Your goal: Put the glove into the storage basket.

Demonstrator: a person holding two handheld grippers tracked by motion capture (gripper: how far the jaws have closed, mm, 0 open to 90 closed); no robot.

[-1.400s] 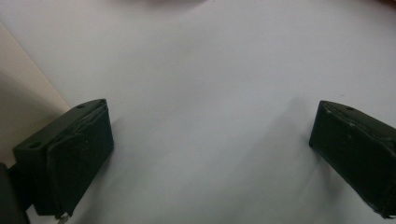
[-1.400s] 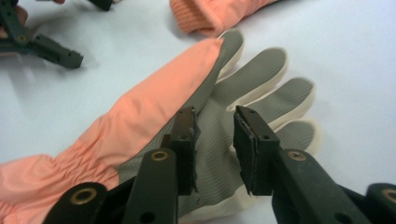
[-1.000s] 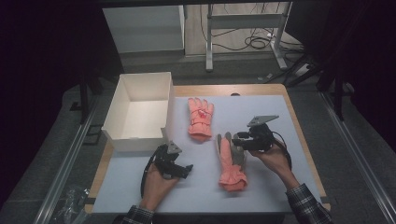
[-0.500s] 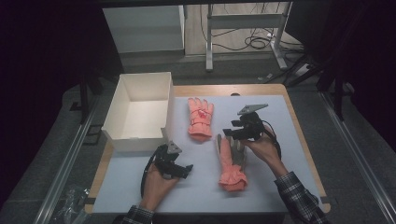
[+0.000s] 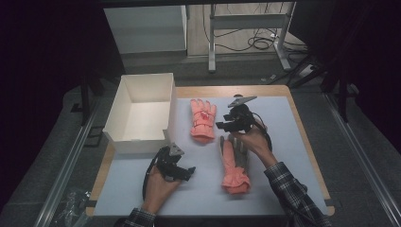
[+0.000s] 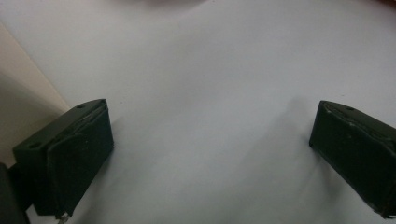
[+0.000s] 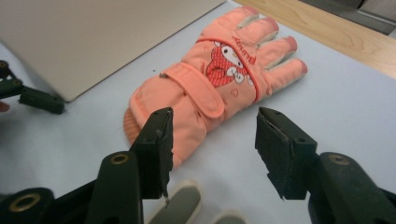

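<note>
Salmon-pink padded fabric just ahead of the right claw (image 5: 226,126): the far glove (image 5: 203,118), lying flat with the cuff toward the jaws and the fingers pointing away, close beside the white box (image 5: 142,141). Hovers released, jaws wide apart with nothing between them, directly above the grey-palmed fingertips of the near glove (image 5: 235,163), whose cuff lies back toward the person. Left claw (image 5: 188,171) likewise released, resting low on the bench (image 5: 293,142) near the box's front corner, well apart from both gloves. Likely risks, judged from here: closing on only the strap or a thin fold of cuff, then losing the far glove on the lift; dropping too low and pinching the near glove's fingertips along with, or instead of, the far one; dragging the far glove against the box wall rather than lifting it clear. From the right gripper view: cartoon patch and wrist strap on the far glove (image 7: 210,88), right claw (image 7: 212,135) lined up with the cuff, grey fingertips of the near glove (image 7: 180,205) just beneath the jaws, detail too small to read from above. From the high view: the whole layout, both hands, the open inside of the box. From the left gripper view: bare bench (image 6: 210,70) between the spread jaws of the left claw (image 6: 210,154).
</note>
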